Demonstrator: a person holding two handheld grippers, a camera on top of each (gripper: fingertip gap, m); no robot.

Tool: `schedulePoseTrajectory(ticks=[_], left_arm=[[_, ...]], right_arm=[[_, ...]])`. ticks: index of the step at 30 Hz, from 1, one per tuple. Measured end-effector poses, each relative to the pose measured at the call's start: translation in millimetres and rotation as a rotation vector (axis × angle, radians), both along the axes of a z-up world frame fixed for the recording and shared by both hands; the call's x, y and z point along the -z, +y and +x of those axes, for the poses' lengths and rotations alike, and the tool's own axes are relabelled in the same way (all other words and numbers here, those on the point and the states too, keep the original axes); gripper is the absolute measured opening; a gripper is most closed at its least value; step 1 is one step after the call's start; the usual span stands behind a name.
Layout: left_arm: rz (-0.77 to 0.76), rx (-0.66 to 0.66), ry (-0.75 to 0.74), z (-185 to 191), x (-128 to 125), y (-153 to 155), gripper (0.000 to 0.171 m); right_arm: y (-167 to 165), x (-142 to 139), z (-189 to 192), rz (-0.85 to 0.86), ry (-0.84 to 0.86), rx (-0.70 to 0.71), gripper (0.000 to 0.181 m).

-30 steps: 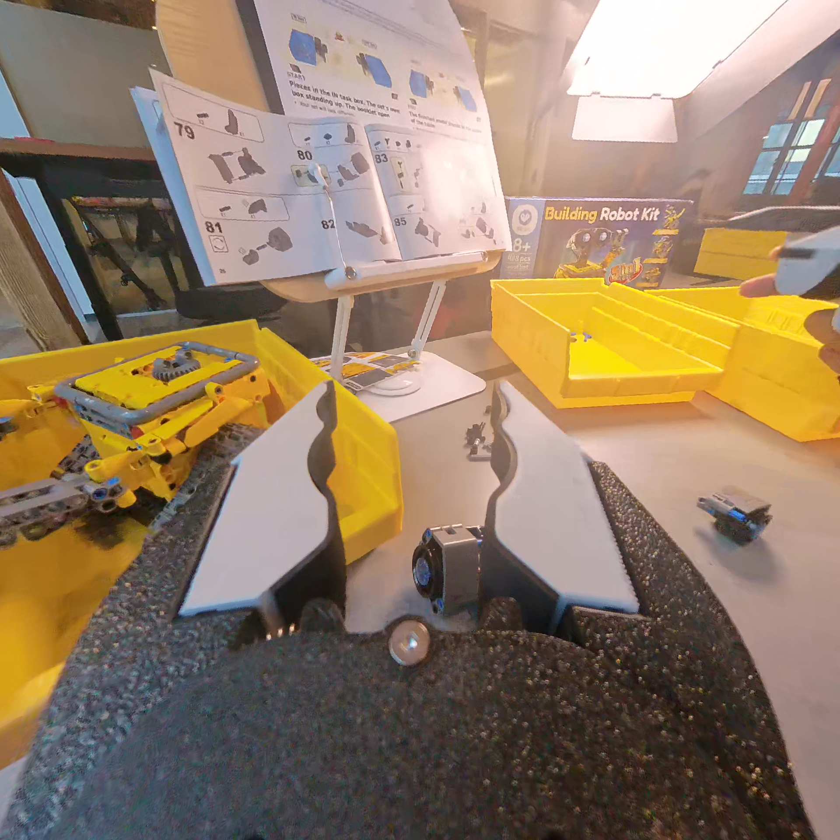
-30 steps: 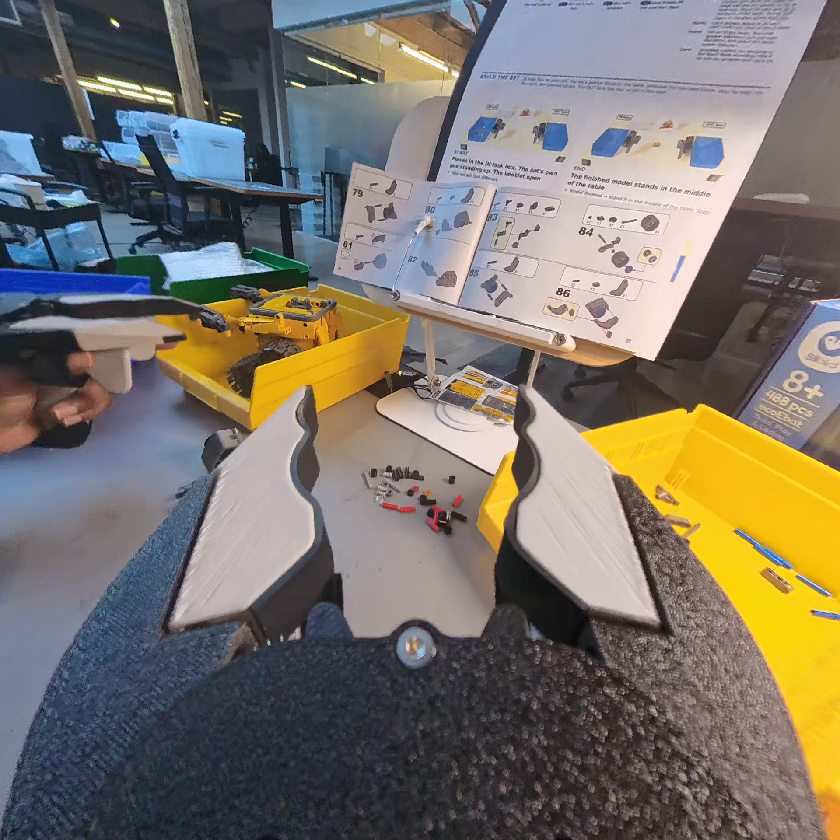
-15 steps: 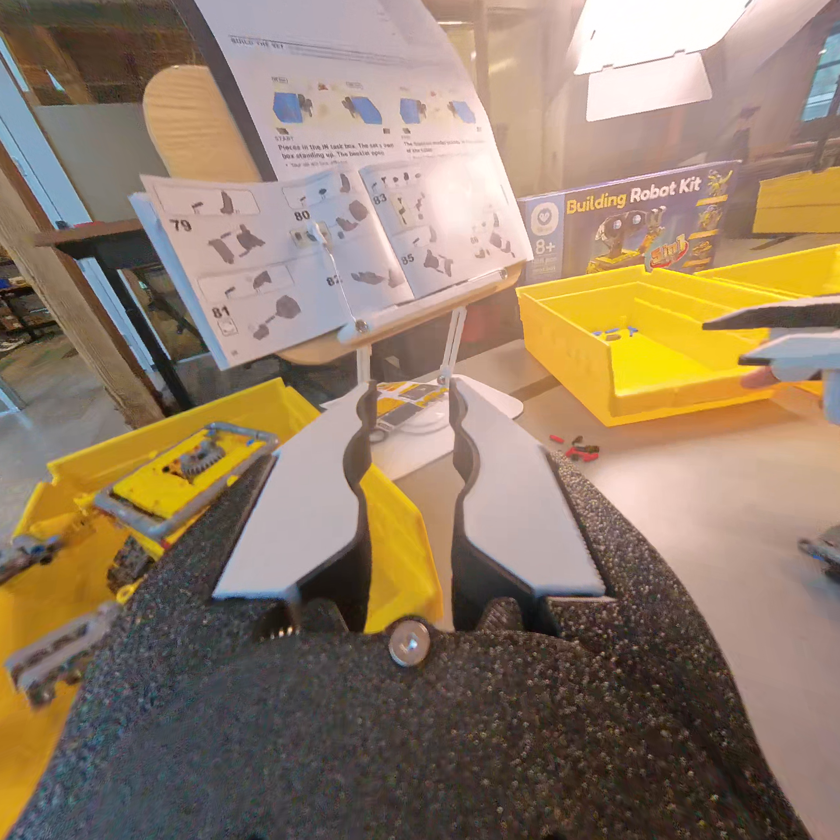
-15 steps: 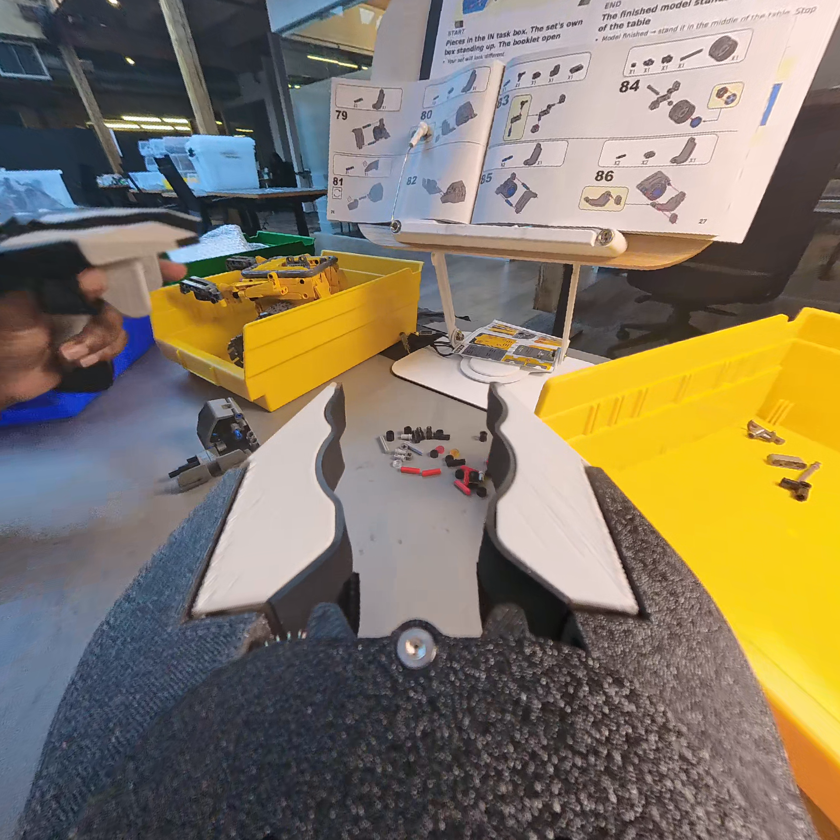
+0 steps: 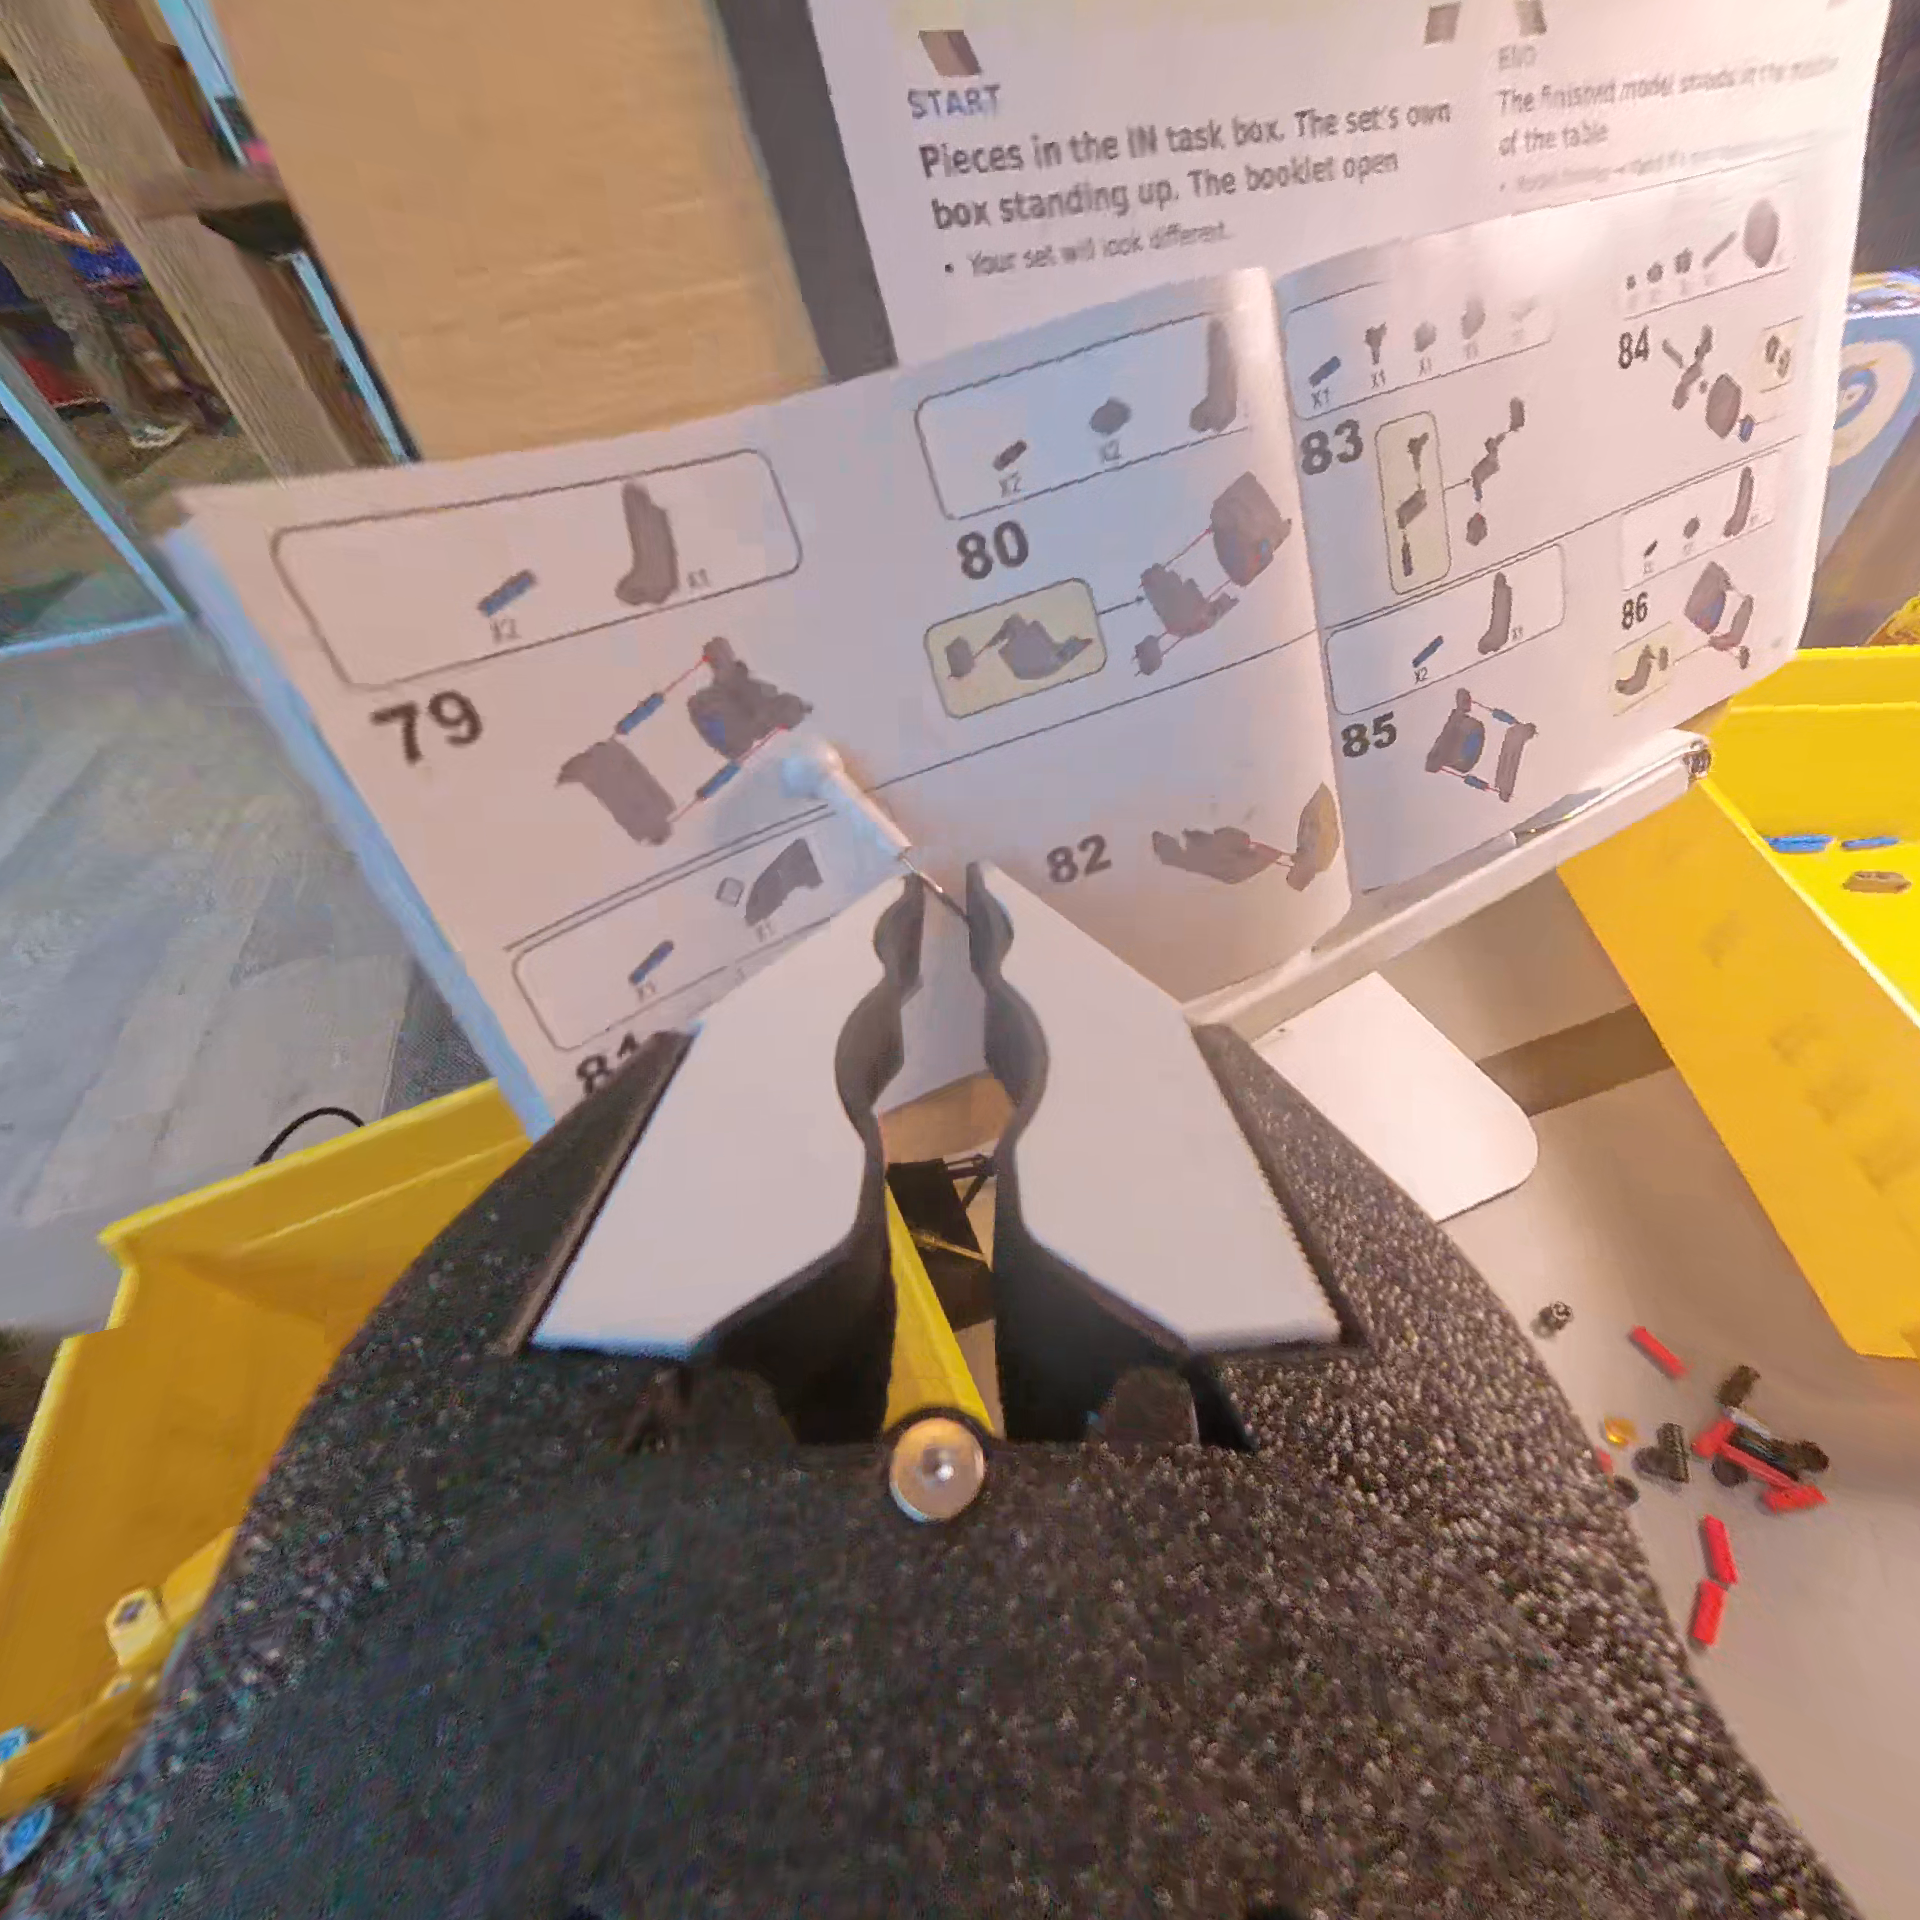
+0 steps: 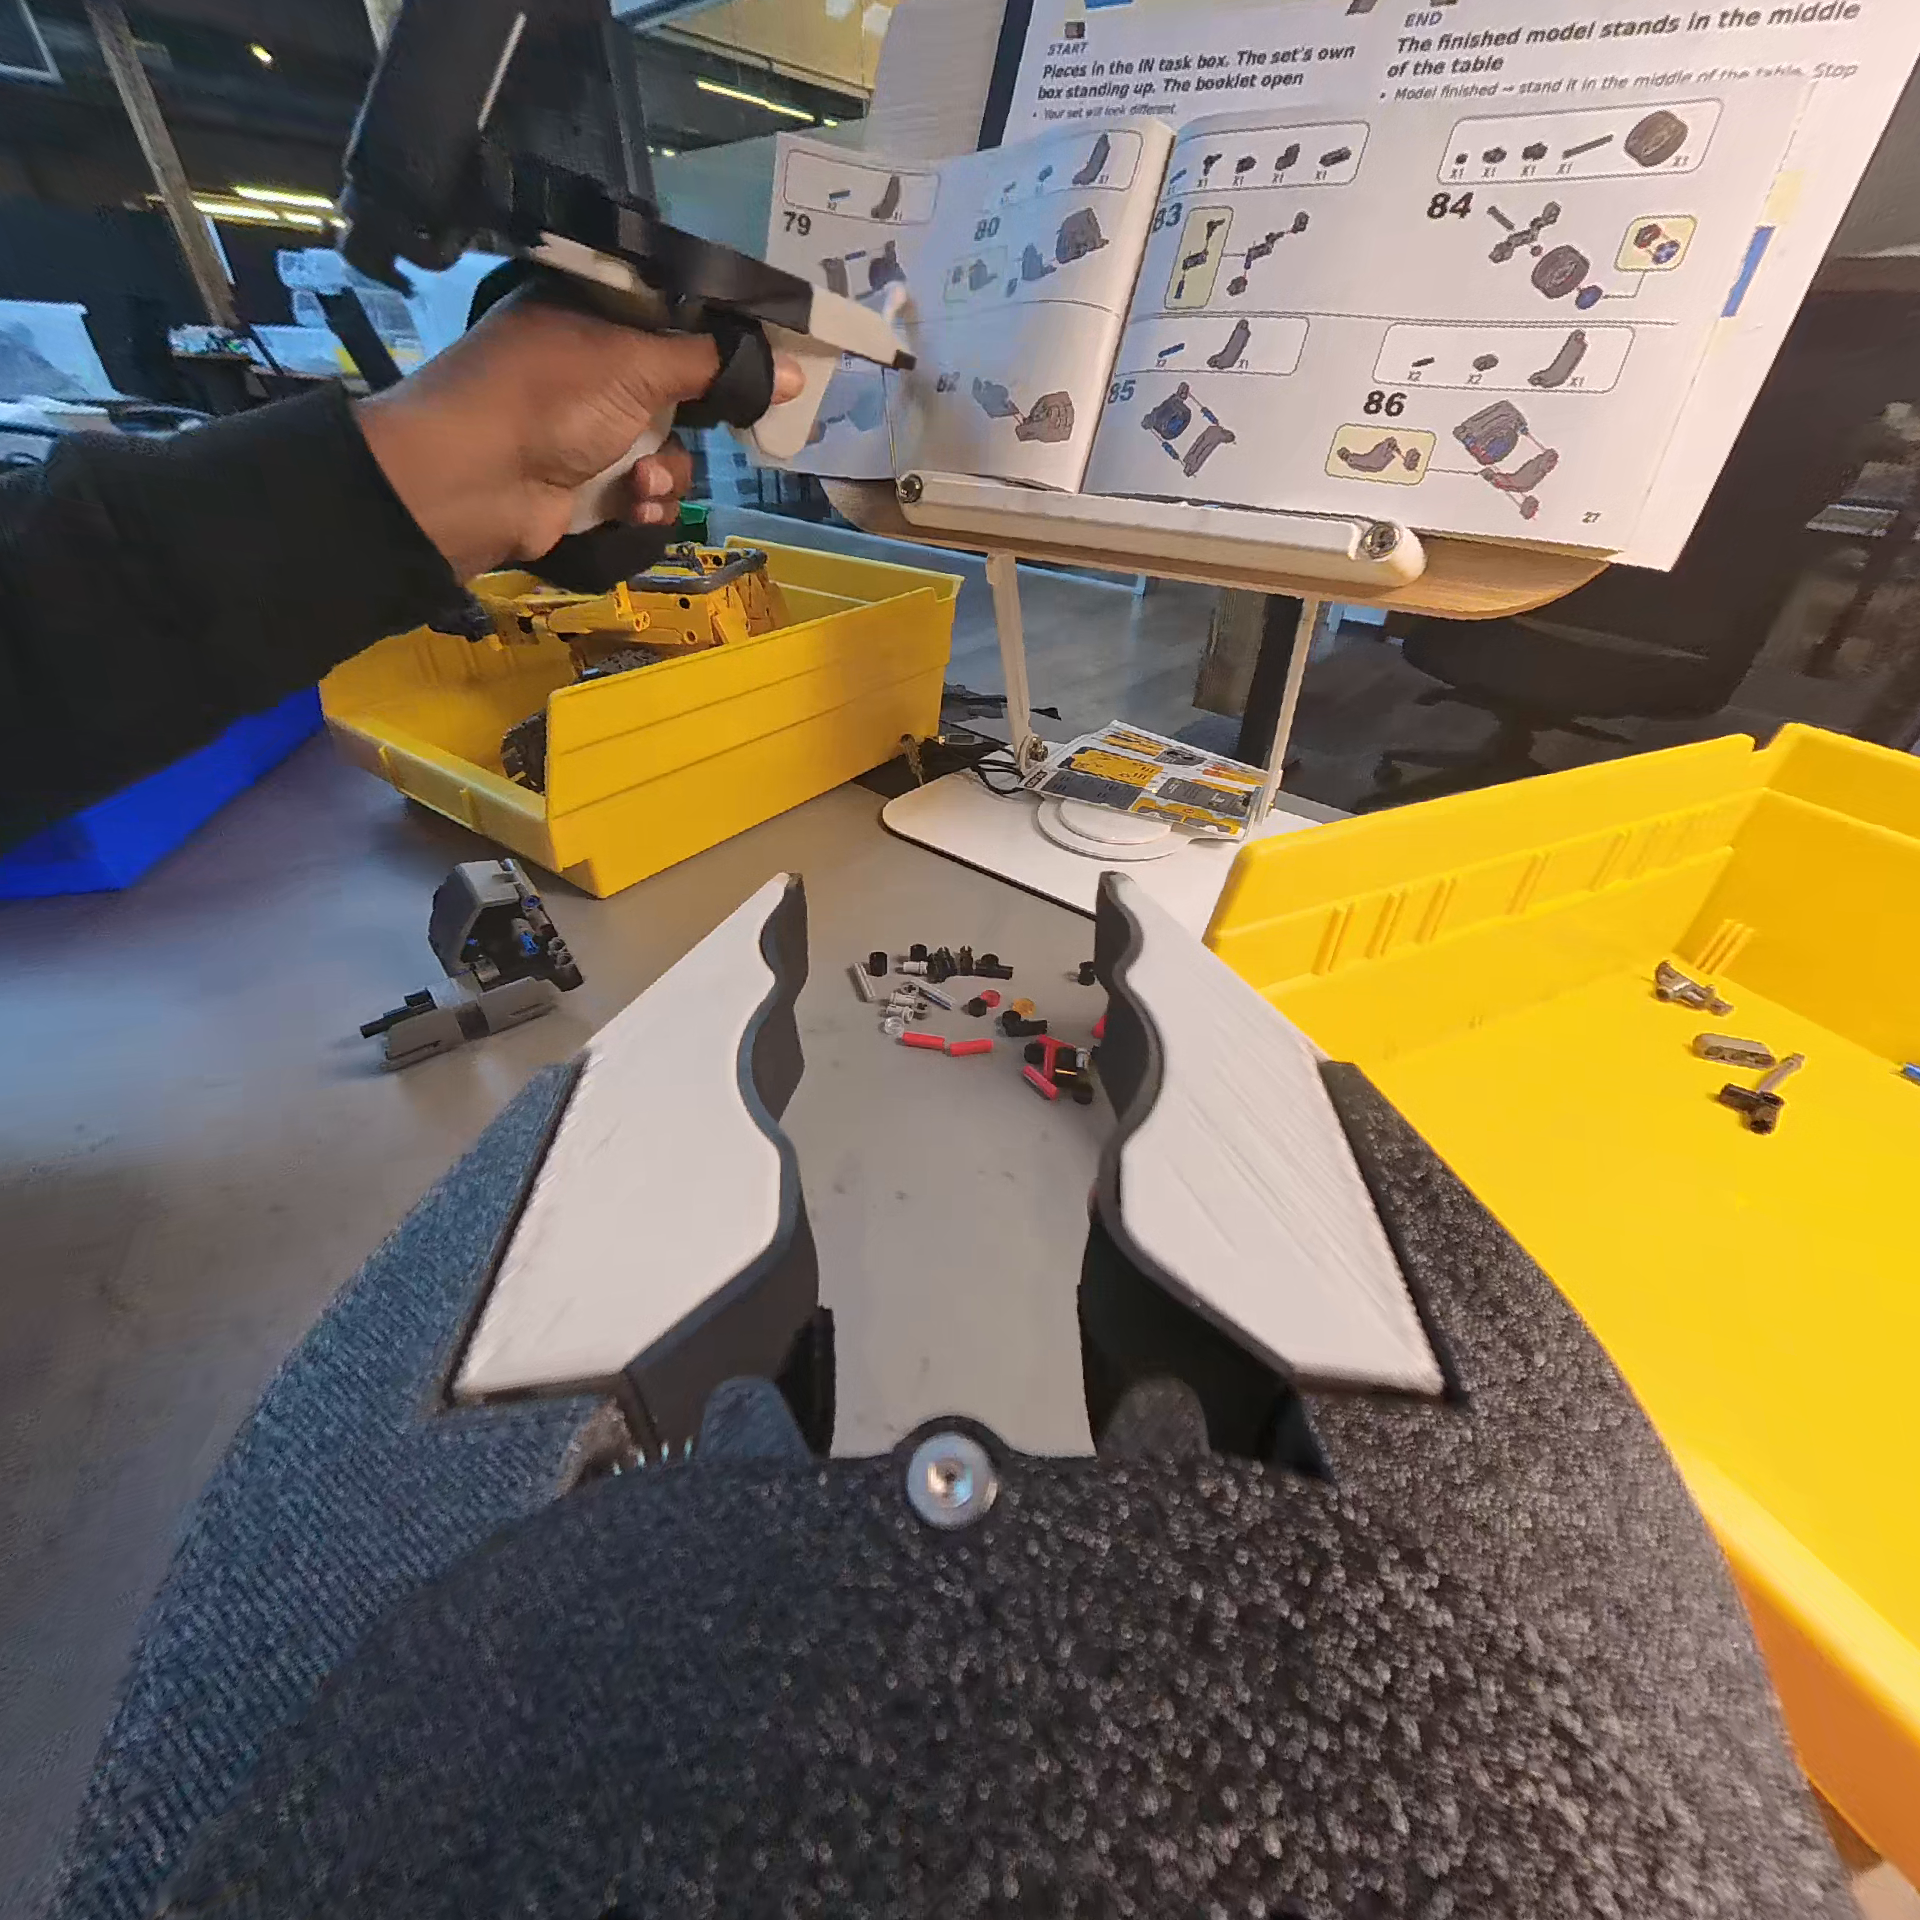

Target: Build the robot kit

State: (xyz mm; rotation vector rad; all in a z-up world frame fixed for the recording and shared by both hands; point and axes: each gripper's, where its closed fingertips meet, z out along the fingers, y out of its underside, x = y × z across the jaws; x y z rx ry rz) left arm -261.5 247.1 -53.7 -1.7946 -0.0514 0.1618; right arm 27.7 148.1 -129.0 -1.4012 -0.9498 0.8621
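Left wrist view: my left claw (image 5: pixel 940 894) points at an open white paper instruction booklet (image 5: pixel 727 644) propped on a white and wood book stand (image 5: pixel 1455 842). Its two grey fingers are almost together, with only a slit between them. A thin silver wire page clip (image 5: pixel 842 800) slants down from 11 o'clock and slips in between the fingertips. I cannot tell whether I am pinching the wire or only framing it. A yellow plastic bin (image 5: pixel 260 1299) sits below at 8 o'clock.

Right wrist view: my right claw (image 6: pixel 951 914) hangs released and empty over the grey table (image 6: pixel 208 1195), jaws wide apart. Between its fingers, farther off at 12 o'clock, lies a scatter of small black, red and grey building pins (image 6: pixel 966 1008), none of them touched. A small grey and black brick sub-assembly (image 6: pixel 483 956) rests at 10 o'clock. Behind that, a yellow bin (image 6: pixel 727 769) holds a yellow tracked brick model (image 6: pixel 665 613). A wide, shallow yellow tray (image 6: pixel 1558 1195) with a few grey parts sits at 3 o'clock. At 11 o'clock my hand (image 6: pixel 540 416) holds the left claw up to the booklet.
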Motion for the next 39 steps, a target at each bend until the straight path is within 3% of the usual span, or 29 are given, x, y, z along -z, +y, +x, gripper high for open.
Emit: schedulePoseTrajectory(ticks=[3,6,15,17,19,21,23,28,30,34,37,39], left_arm=[[0.012,-0.002,-0.092,-8.7,10.2,-11.8,0.009],[0.017,0.017,-0.082,-7.6,10.7,-12.3,0.010],[0.030,0.074,0.117,12.0,-6.4,2.4,0.007],[0.013,0.086,0.102,11.5,-2.4,4.2,0.008],[0.001,0.148,0.037,16.3,2.8,0.0,0.021],[0.035,0.170,-0.016,20.3,-0.3,-20.2,0.041],[0.084,0.190,-0.044,31.4,-2.7,-52.9,0.050],[0.135,0.190,0.113,53.6,9.0,-140.8,0.067],[0.157,0.184,0.102,60.7,15.1,-172.4,0.070],[0.224,0.123,0.058,62.7,37.4,-219.2,0.050],[0.216,0.128,-0.034,62.3,67.6,-226.4,0.039],[0.218,0.151,-0.018,65.6,62.6,-225.6,0.037]], right_arm=[[-0.3,2.5,-1.8,-0.034,0.013,-0.017,0.053],[-3.4,3.6,-4.4,-0.031,0.007,-0.026,0.053],[-6.9,4.3,-5.1,0.006,-0.014,-0.023,0.051],[-6.5,5.7,-5.0,0.010,-0.020,-0.023,0.051],[-6.4,7.1,-5.0,0.007,-0.023,-0.026,0.051],[-6.6,8.1,-4.6,0.005,-0.027,-0.028,0.051],[-6.7,6.5,-3.2,0.021,-0.029,-0.025,0.051],[-6.0,4.1,-2.6,0.047,-0.023,-0.014,0.052],[-7.5,5.2,-4.1,0.051,-0.026,-0.017,0.053],[-10.4,6.3,-5.7,0.092,-0.040,-0.012,0.053],[-10.8,9.1,-6.2,0.126,-0.056,-0.007,0.053],[-10.2,10.1,-6.1,0.133,-0.056,-0.003,0.052]])
